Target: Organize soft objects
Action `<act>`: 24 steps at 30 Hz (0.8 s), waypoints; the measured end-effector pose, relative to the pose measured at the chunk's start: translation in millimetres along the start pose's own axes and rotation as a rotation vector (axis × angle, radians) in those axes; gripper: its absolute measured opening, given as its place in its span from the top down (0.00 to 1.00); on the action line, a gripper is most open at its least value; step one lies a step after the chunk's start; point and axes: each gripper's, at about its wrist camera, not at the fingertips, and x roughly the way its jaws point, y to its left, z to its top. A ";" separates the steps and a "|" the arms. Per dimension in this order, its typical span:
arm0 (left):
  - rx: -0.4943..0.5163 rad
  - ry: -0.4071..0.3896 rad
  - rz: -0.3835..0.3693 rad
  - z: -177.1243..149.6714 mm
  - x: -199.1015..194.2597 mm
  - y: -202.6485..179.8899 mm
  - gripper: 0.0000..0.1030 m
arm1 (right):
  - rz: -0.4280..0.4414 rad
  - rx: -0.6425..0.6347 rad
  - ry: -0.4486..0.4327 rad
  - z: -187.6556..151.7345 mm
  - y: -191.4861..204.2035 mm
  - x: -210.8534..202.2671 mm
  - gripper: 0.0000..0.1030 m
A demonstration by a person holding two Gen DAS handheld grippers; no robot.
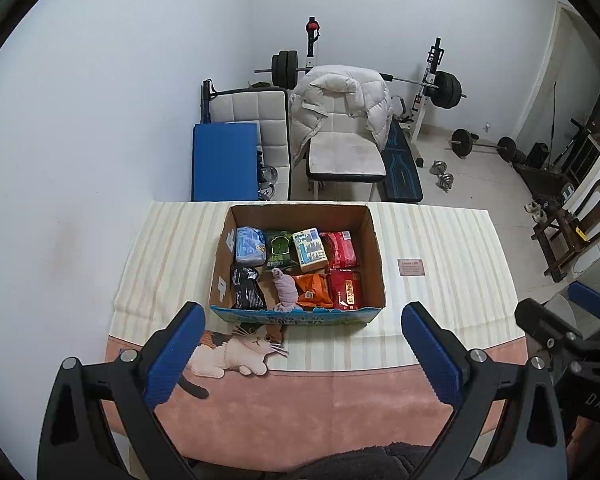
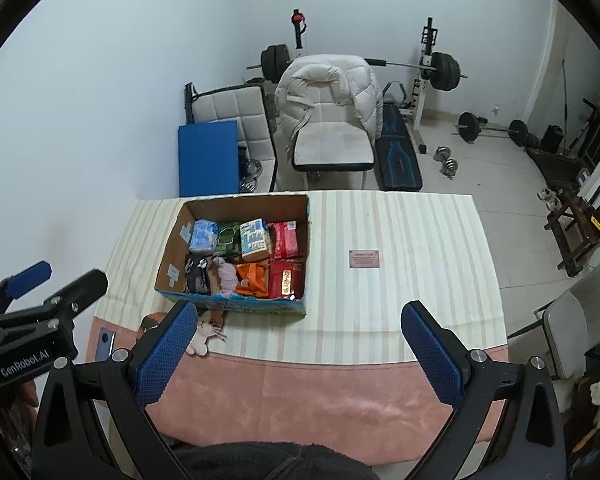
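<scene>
Left tool (image 1: 302, 328) and right tool (image 2: 300, 326) gape wide, empty.

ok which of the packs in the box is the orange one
The orange pack lies in the box's near row, between the lilac cloth and a red pack.

Home gym room: barbell rack (image 1: 432, 80) at 1 o'clock, dumbbells (image 1: 444, 176) on tiled floor, white jacket (image 1: 340, 104) draped over chair at 12 o'clock.

Even, soft light; fisheye-warped edges
</scene>
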 end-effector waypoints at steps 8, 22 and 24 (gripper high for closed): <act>0.012 -0.039 0.022 0.0 -0.7 -4.1 0.00 | -0.046 0.023 -0.027 2.3 -8.0 0.5 0.00; 0.011 -0.048 0.014 5.2 0.3 -5.1 0.00 | -0.083 0.047 -0.044 7.4 -19.2 1.3 0.00; 0.008 -0.051 0.015 5.9 0.3 -4.9 0.00 | -0.083 0.048 -0.048 7.8 -19.0 0.0 0.00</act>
